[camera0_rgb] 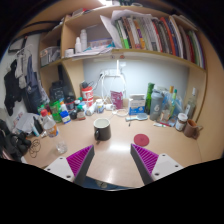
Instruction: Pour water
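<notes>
Fingers (80,158) of the gripper (112,160) stood spread wide apart with nothing between them, low over the bare wooden desk (112,150). Just ahead sat a dark cup (102,128), upright and alone, well clear of the clutter. It looked like the vessel for the water, though no contents showed. A good approach would have been straight forward, jaws level and centred on the cup's wall, closing only once both pads flanked it. Beyond stood crowded bottles (160,102) and, above them, a shelf of books (150,35).
</notes>
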`<move>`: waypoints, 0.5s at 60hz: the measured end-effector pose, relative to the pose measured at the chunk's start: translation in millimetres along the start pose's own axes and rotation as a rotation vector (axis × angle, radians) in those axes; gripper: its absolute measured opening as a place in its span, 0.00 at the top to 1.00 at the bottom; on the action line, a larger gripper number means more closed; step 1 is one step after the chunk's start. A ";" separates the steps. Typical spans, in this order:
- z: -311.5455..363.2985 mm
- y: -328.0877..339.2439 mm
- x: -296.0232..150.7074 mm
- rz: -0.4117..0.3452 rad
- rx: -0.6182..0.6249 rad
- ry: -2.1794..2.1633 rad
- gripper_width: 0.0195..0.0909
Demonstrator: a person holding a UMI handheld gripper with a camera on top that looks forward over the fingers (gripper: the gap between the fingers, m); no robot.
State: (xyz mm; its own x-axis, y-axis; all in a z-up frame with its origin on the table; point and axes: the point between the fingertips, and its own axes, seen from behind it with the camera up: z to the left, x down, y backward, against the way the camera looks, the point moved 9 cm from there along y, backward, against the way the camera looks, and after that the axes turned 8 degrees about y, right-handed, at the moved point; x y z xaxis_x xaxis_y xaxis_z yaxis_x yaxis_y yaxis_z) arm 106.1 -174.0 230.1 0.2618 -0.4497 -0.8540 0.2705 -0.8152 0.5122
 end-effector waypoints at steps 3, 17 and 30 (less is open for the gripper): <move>-0.8 -0.1 2.9 -0.018 0.027 -0.015 0.10; 19.2 -2.9 23.5 -0.028 0.137 -0.105 0.11; 55.1 10.9 24.8 -0.028 0.146 -0.062 0.10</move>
State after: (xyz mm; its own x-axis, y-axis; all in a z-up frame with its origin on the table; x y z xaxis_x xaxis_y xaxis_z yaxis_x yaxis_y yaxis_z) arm 64.6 -214.2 209.4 0.1972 -0.4439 -0.8741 0.1379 -0.8702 0.4730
